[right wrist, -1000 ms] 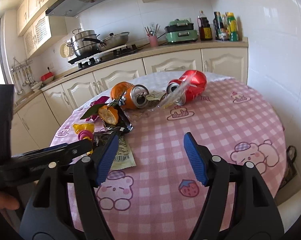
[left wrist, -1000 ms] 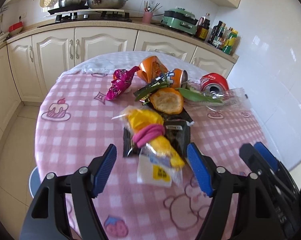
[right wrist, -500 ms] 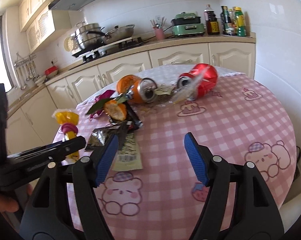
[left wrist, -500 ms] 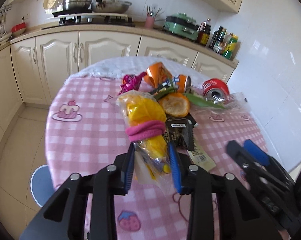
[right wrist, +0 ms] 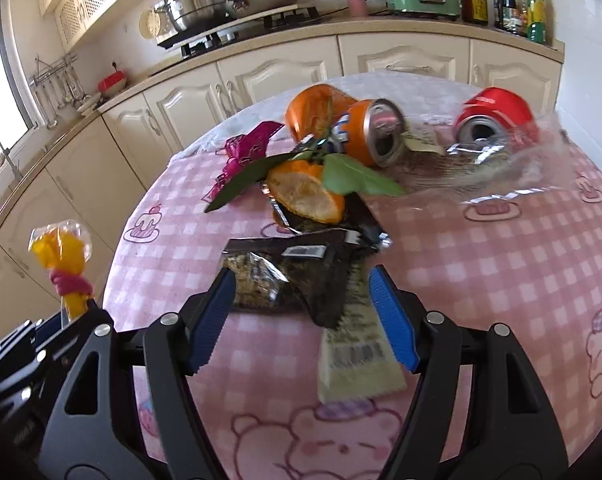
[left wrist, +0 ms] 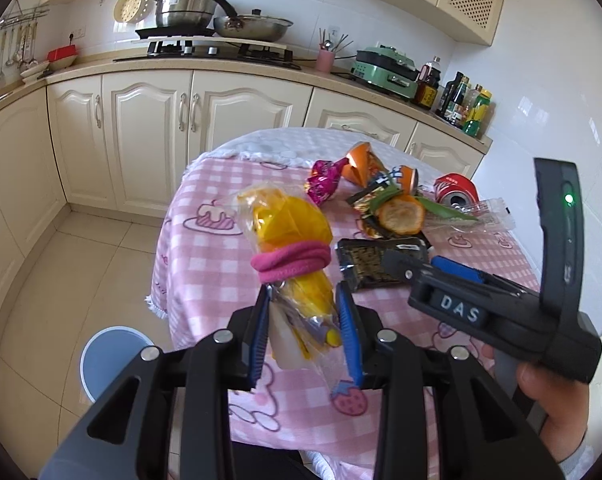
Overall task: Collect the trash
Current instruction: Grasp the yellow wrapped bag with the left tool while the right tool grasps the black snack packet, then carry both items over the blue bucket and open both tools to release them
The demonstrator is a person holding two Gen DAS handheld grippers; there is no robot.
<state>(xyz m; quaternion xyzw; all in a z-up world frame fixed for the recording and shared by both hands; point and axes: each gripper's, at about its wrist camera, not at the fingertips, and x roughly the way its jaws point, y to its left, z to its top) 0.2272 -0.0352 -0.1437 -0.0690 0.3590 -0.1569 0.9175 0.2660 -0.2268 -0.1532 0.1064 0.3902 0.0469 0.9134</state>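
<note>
Comparing with one second before, the left claw [left wrist: 305, 328], then wide open around the yellow bag [left wrist: 291, 236] lying on the bench [left wrist: 205, 248], had closed on it and lifted it off the pink cloth, beside the bench edge. Its blue pads pressed the lower part of the bag, under the pink band [left wrist: 291, 264]. The right claw [right wrist: 301, 316] had come nearer to the pile; it stood open, its fingers on both sides of the black wrapper [right wrist: 297, 276], and whether they touched it I cannot tell. On the bench I counted two cans, one orange can [right wrist: 371, 134] and one red can [right wrist: 497, 120], two orange peels, one magenta wrapper [right wrist: 245, 154]. One blue bin [left wrist: 109, 360] stood on the floor.
</note>
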